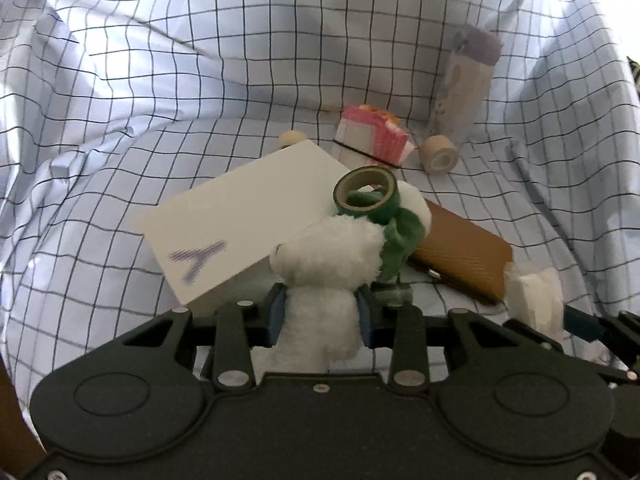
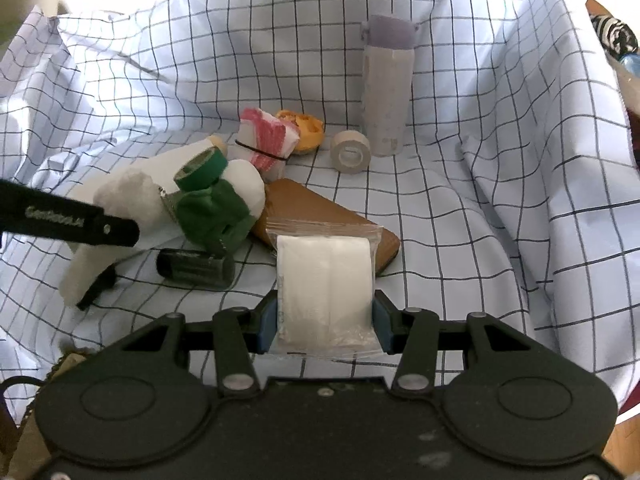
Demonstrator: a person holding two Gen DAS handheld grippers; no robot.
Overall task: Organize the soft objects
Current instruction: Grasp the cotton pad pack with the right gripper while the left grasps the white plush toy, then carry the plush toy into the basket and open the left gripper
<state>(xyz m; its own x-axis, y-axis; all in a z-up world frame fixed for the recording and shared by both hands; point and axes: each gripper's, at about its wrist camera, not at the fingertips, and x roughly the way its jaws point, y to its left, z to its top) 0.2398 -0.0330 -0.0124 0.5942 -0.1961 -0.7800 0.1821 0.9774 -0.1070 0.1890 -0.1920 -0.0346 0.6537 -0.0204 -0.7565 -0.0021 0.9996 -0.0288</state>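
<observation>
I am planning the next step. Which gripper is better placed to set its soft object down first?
Probably right. The right gripper holds only the bagged white roll over open checked cloth. The left gripper holds the white plush toy, crowded by the white box and brown case.

A home setting, most likely a bed or soft table, is showing here: a rumpled blue-and-white checked cloth (image 2: 500, 184) is covering everything and bunching up high at 12 o'clock. Household odds and ends are lying across it, with a lilac-capped bottle (image 2: 387, 84) standing at 1 o'clock, a tape roll (image 2: 351, 151) resting just beside it, and a brown wallet-like case (image 2: 320, 216) lying near the centre. Wooden flooring (image 2: 628, 432) is peeking in at 4 o'clock.
</observation>
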